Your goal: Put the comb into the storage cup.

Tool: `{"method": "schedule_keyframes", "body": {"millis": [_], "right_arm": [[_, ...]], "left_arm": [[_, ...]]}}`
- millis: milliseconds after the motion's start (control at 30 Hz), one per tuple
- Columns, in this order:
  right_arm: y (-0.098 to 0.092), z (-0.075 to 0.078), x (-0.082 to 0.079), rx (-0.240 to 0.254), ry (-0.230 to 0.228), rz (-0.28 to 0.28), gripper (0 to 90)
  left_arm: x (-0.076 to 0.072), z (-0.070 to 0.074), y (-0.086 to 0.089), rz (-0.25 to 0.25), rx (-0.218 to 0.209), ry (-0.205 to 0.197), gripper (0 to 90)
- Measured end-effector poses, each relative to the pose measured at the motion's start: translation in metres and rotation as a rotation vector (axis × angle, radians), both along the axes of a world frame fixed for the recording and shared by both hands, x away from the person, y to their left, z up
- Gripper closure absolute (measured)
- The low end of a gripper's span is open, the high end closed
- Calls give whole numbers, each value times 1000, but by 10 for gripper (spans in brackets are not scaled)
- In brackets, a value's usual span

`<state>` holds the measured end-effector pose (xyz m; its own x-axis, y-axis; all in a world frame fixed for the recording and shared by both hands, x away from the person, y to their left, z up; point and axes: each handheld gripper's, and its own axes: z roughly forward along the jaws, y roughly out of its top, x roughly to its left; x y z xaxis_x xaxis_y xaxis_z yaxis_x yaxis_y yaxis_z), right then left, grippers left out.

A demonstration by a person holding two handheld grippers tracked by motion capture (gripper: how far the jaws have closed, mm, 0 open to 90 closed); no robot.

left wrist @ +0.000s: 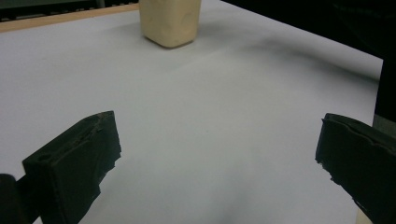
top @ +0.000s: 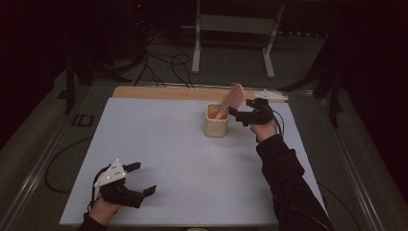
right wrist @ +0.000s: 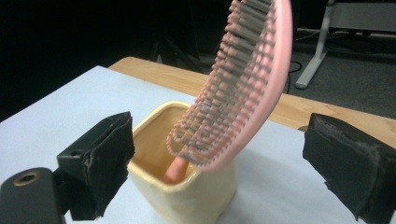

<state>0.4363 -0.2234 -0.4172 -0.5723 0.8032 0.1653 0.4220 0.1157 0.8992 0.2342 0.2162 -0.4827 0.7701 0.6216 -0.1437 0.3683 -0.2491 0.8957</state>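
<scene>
**Item: pink hairbrush, stowed handle-down in cream cup**

While your right gripper stands at the cup with its jaws spread and nothing between them, the entry reads as follows.

Location: the pink hairbrush stands in the cream cup near the far edge of the white table, handle down inside, head leaning out over the rim toward your right gripper. In the right gripper view the brush tilts across the gap between the jaws, bristles toward the left jaw, and neither pad touches it.

Condition of grippers: right, open, flanking the brush head and the cup. Your left gripper rests near the front-left corner of the table, jaws wide apart and empty; its own view shows bare table and the cup well off.

Hazards, as judged:
- The brush leans rather than stands; a jaw brushing the head on the way out could lever it from the cup.
- The cup looks light, with a tall load above its rim; a sideways nudge from the left jaw, which sits close to its wall, could tip it.
- Nothing steadies the cup, as your left gripper is well apart from it.
</scene>
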Motion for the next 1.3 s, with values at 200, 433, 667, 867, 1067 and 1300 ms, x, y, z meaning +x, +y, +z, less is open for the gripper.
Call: {"method": "schedule_keyframes", "body": {"millis": [200, 433, 667, 867, 1067, 1300], "right_arm": [[-1, -6, -9, 7, 10, 13, 88], [-2, -14, -19, -6, 13, 24, 88], [-5, -24, -31, 1, 9, 30, 88], [-9, -34, -41, 10, 21, 42, 88], [-12, -43, -53, 6, 30, 55, 88], [-10, -48, -64, 3, 37, 74, 88]], "left_arm": [[0, 1, 0, -1, 1, -6, 4], [-1, 2, 1, 0, 2, -8, 4], [0, 2, 0, -3, 4, -8, 4], [0, 2, 0, -2, 4, -8, 4], [0, 2, 0, -9, 6, -4, 4], [0, 2, 1, -7, -3, -4, 4]]}}
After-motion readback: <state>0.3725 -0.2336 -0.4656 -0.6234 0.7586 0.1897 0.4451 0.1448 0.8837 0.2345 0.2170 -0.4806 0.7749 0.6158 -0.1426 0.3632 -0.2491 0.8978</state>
